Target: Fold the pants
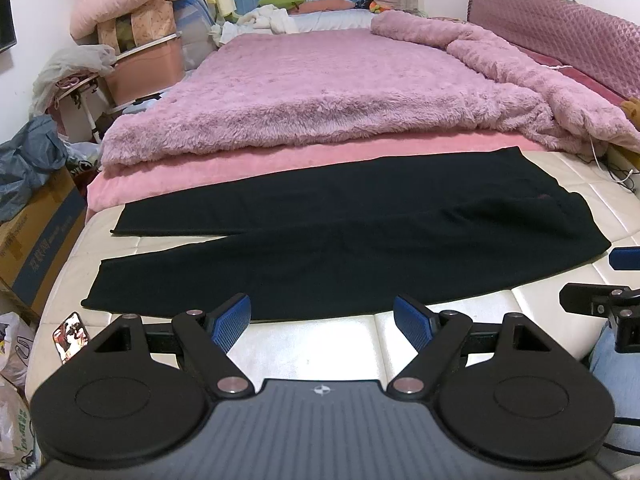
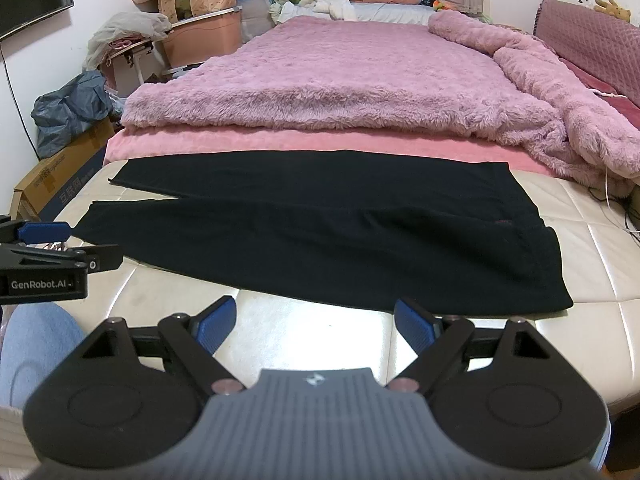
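Note:
Black pants (image 1: 340, 236) lie flat across the cream mattress (image 1: 320, 344), waist at the right, both legs spread apart toward the left; they also show in the right wrist view (image 2: 320, 228). My left gripper (image 1: 322, 322) is open and empty, just in front of the near leg's lower edge. My right gripper (image 2: 314, 326) is open and empty, just in front of the near edge by the waist end. Each gripper shows at the other view's side: the right gripper (image 1: 600, 280), the left gripper (image 2: 52, 248).
A fluffy pink blanket (image 1: 320, 92) and a pink sheet (image 1: 240, 172) lie behind the pants. A phone (image 1: 71, 334) rests at the mattress's left corner. Cardboard boxes (image 1: 36, 232), bags and storage bins stand left of the bed. A headboard (image 1: 560, 40) is at the right.

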Demonstrator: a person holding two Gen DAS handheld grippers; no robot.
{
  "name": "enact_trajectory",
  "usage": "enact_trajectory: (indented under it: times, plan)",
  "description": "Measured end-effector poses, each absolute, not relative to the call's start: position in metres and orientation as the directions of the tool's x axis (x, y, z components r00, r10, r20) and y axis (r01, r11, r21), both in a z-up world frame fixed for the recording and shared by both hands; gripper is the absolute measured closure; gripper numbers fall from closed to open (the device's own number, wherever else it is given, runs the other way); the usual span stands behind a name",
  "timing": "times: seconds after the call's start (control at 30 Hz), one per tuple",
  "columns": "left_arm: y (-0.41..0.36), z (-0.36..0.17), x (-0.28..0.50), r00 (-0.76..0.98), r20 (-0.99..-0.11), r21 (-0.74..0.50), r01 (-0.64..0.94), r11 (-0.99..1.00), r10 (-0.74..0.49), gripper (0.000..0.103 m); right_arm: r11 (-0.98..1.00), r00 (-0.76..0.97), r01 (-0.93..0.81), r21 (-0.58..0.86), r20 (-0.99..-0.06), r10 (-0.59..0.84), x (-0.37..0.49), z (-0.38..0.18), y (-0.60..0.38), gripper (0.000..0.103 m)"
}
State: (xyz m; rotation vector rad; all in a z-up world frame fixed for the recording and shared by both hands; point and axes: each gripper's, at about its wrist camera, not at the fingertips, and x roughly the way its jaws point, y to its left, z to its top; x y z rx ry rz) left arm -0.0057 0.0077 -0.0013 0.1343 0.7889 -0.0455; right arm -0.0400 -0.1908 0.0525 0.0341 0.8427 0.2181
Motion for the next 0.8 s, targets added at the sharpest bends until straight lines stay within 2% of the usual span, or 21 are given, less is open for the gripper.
enact_trajectory:
  times: [0.8]
  plan:
    - [0.0047, -0.0025, -0.0054, 0.703, -0.711, 0.106, 0.092, 0.99, 0.01, 0.008, 0.979, 0.642, -0.173, 0.107, -0.741, 0.195, -0.0387, 0.0517, -0.1919, 0.021]
